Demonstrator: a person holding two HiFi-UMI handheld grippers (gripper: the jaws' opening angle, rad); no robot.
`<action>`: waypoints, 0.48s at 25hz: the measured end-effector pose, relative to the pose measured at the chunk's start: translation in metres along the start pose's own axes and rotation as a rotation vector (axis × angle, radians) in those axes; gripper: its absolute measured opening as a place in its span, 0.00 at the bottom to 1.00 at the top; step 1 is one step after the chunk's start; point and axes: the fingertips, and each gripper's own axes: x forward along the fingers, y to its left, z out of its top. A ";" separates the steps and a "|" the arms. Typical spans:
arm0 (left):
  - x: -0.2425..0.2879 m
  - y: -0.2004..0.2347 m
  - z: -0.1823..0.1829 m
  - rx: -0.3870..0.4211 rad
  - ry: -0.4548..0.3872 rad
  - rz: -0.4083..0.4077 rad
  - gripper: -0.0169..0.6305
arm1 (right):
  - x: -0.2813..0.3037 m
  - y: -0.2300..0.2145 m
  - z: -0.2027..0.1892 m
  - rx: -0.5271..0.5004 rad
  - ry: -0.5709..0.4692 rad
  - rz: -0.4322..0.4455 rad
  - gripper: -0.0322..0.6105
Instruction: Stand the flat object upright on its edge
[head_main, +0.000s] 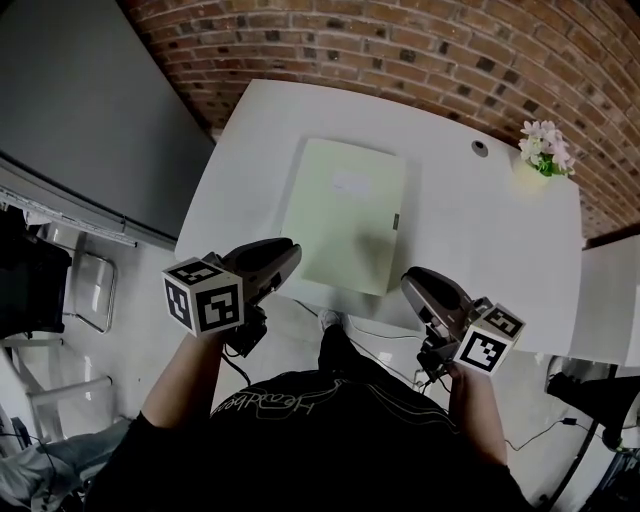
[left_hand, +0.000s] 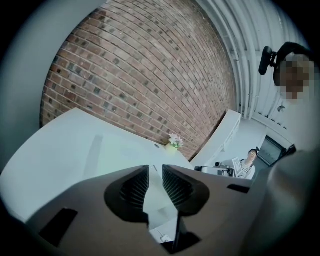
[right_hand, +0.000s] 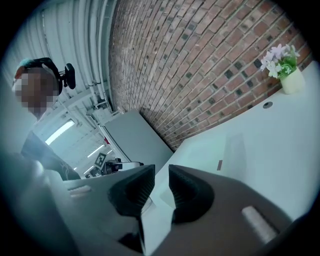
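Your left gripper (head_main: 288, 250) has its jaws a narrow gap apart with nothing between them. Your right gripper (head_main: 415, 283) is the same, slightly parted and empty. Both hang just off the near edge of the table (head_main: 480, 230), tips pointed toward it.

Between them, the flat object (head_main: 345, 215), a pale green folder-like slab, lies face down on the surface. Its near edge sits close to the table's near edge and its far edge reaches toward the middle. No pad is touching it yet.

The main risk I see is the grip. With gaps this narrow, your tips may butt against the slab's edge and shove it away across the smooth top instead of taking it.

If you lift only one side, the slab will likely pivot or flex and slap back down.

Once it is upright, a thin edge gives little footing. Let go before it balances, or nudge it as you draw back, and it will probably topple, possibly off the near edge.

The flower pot (head_main: 543, 150) at the far right corner stands well apart and seems safe.
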 end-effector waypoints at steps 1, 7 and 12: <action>0.002 0.006 0.002 -0.003 0.004 0.008 0.13 | 0.002 -0.005 0.002 0.002 0.000 -0.008 0.17; 0.015 0.045 0.008 -0.028 0.020 0.070 0.23 | 0.014 -0.034 0.004 0.017 0.017 -0.054 0.20; 0.030 0.077 -0.001 -0.069 0.080 0.090 0.30 | 0.026 -0.057 0.001 0.039 0.050 -0.093 0.23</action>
